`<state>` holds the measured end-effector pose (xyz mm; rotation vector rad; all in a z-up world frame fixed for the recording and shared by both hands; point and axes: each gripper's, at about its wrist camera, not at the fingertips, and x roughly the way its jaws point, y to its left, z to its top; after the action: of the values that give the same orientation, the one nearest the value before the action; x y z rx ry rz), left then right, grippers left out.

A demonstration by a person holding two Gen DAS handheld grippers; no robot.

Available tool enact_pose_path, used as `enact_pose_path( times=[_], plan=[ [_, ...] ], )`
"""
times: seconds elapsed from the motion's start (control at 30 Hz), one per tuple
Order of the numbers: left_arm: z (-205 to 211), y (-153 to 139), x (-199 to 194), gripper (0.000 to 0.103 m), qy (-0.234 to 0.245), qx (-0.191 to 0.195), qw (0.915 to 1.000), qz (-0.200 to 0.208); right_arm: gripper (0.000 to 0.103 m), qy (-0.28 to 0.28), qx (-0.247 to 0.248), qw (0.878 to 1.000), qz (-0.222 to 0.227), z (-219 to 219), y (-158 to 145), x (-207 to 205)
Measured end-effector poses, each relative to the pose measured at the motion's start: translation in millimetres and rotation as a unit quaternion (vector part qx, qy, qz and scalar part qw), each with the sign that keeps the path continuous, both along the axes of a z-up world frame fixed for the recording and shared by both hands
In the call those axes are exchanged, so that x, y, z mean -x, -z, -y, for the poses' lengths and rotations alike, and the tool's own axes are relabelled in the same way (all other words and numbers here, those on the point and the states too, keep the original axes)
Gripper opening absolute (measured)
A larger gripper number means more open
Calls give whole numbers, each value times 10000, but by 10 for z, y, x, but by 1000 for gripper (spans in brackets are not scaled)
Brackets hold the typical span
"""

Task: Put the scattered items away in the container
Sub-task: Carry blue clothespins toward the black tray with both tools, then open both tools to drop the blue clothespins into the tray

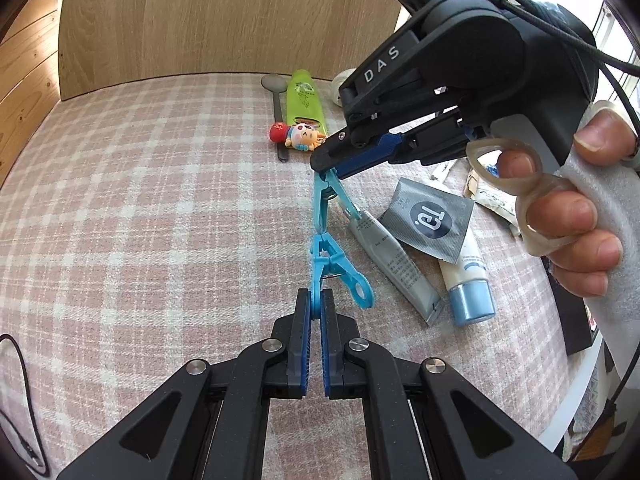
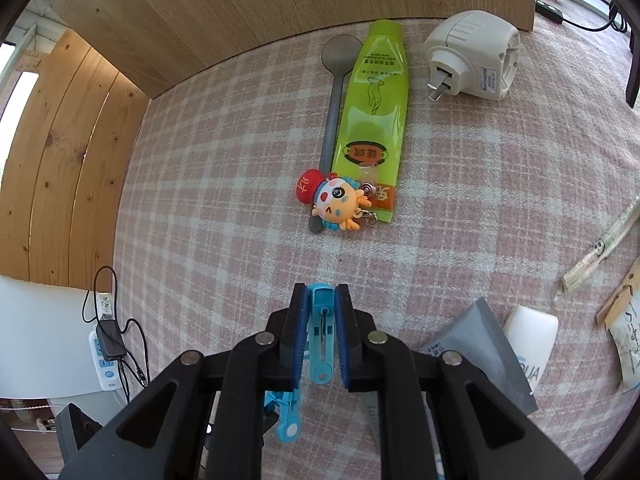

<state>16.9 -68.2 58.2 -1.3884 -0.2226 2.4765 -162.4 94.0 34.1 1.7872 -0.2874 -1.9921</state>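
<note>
Two blue clothes pegs are clipped together in a chain above the checked cloth. My left gripper [image 1: 316, 300] is shut on the nearer blue peg [image 1: 332, 268]. My right gripper [image 1: 326, 170] is shut on the farther blue peg [image 1: 326, 200]; in the right wrist view that gripper [image 2: 322, 292] holds this peg [image 2: 322, 320], with the other peg [image 2: 288, 416] hanging below it. Scattered on the cloth lie a green tube [image 2: 374, 120], a grey spoon [image 2: 334, 100], a cartoon keychain [image 2: 340, 204], a grey tube [image 1: 396, 268], a grey sachet [image 1: 430, 220] and a white tube with a blue cap [image 1: 468, 280].
A white plug adapter [image 2: 472, 56] lies at the far right. Paper packets [image 2: 600, 256] lie at the right edge. A wooden panel [image 2: 280, 12] stands behind the cloth. A power strip with cables [image 2: 108, 344] sits below to the left. No container shows.
</note>
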Motion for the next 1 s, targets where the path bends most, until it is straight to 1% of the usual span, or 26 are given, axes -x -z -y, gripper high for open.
enact_pose_path(
  times=[0.03,0.07,0.1,0.13,0.17,0.2,0.23,0.27,0.3,0.33,0.37,0.43,0.5,0.57,0.67,0.73,0.83,0.93,1.0],
  plan=[
    [56,-51,-27,4,-35,-26,10000,-32,13,20,92,10000,-16,-23,-57,-14],
    [297,-94,-100,4,-66,-69,9999,-65,13,35,189,9998,-30,-29,-131,-32],
    [487,-143,-33,4,-100,-98,9999,-95,13,53,265,9996,-63,-35,-225,-66],
    [572,-204,-5,4,-134,-124,9998,-123,13,75,338,9994,-93,-47,-348,-75],
    [328,-461,-121,4,-154,-154,9996,-153,13,99,406,9990,-125,-68,-420,-109],
    [225,-628,-199,4,-166,-167,9995,-188,13,115,478,9987,-158,-95,-502,-169],
    [51,-733,-157,4,-178,-141,9995,-223,13,115,532,9983,-212,-77,-538,-235],
    [-144,-750,-119,4,-180,-90,9995,-259,13,117,548,9980,-282,-95,-594,-280],
    [-193,-782,-132,4,-186,-42,9994,-277,13,116,551,9977,-367,-52,-594,-335],
    [-383,-773,-59,4,-195,-3,9994,-287,13,117,565,9974,-434,-112,-639,-377],
    [-491,-790,-31,4,-190,15,9994,-298,13,113,582,9970,-493,-368,-754,-391],
    [-573,-839,-35,4,-177,28,9994,-304,13,155,597,9963,-591,-688,-867,-507],
    [-771,-801,0,4,-145,64,9994,-296,13,240,619,9955,-679,-1052,-957,-636],
    [-961,-807,19,4,-81,52,9994,-330,13,383,577,9943,-811,-1319,-1003,-748],
    [-1282,-841,34,4,96,14,9992,-394,13,732,658,9917,-826,-1777,-998,-914],
    [-1512,-883,25,4,294,-21,9986,-431,13,1002,702,9892,-808,-2120,-990,-1026],
    [-1956,-893,49,4,644,-77,9968,-472,13,1462,616,9838,-831,-2721,-986,-1225],
    [-2410,-924,22,4,1065,-178,9929,-495,14,1948,494,9761,-831,-3322,-962,-1442],
    [-2740,-937,-19,4,1376,-236,9889,-507,13,2239,451,9703,-803,-3700,-937,-1581]
  ],
)
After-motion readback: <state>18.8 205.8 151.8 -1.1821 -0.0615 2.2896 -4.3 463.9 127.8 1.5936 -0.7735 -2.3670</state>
